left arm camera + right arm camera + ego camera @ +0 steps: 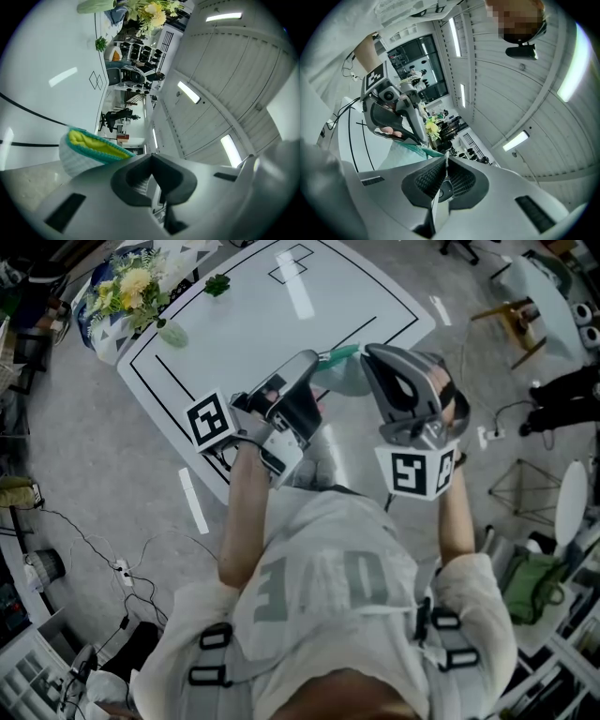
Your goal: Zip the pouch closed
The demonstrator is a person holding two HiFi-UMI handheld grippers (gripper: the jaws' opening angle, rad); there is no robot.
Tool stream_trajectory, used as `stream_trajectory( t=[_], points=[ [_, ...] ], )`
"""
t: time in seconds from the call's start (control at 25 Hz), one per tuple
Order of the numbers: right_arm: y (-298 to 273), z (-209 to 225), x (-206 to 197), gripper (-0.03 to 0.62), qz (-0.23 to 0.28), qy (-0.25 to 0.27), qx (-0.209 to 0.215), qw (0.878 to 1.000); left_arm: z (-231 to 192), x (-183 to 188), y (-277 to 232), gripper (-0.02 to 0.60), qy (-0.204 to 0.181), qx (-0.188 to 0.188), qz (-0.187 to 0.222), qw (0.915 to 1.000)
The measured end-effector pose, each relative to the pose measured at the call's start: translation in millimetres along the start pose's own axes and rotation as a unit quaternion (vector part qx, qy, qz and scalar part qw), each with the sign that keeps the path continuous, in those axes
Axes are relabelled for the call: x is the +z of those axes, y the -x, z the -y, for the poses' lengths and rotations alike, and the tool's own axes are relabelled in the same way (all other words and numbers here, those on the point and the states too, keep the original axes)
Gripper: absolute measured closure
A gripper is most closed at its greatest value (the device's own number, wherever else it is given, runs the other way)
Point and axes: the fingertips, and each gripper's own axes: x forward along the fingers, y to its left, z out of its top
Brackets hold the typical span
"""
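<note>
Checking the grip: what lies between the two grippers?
The pouch: left gripper pinches its fabric, right gripper its zipper pull; head and right gripper views show it.

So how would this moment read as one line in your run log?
left gripper: shut on pouch | right gripper: shut on zipper pull | pouch: mouth open, held over table

White table (244, 343) with bouquet (127, 287), sprig (217, 284)

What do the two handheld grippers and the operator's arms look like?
Left gripper and right gripper: light grey moulded shells, black pads, black handle frames. Each carries a white cube with black square markers. The operator wears a pale short-sleeved T-shirt and grey harness straps with black buckles.
</note>
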Motion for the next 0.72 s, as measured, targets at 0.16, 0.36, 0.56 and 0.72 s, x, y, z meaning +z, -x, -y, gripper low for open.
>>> stream_trajectory(
  t=[0.16,0.36,0.56,0.72],
  points=[
    [4.0,12.6,-12.2,0.576,-0.020,-0.020,-0.023,0.999,-7.9,13.5,13.6,0.576,-0.004,0.017,0.025,0.9995],
    [5.9,17.8,-22.8,0.576,-0.036,-0.021,-0.034,0.999,-9.7,36.2,30.2,0.577,-0.015,0.029,0.060,0.9976],
    [5.6,20.3,-34.8,0.576,-0.057,-0.029,-0.043,0.997,-12.4,55.7,48.4,0.577,-0.027,0.039,0.083,0.9954],
    [6.4,15.0,-38.1,0.576,-0.063,-0.031,-0.036,0.997,-14.3,57.3,50.4,0.577,-0.033,0.045,0.087,0.9946]
  ],
)
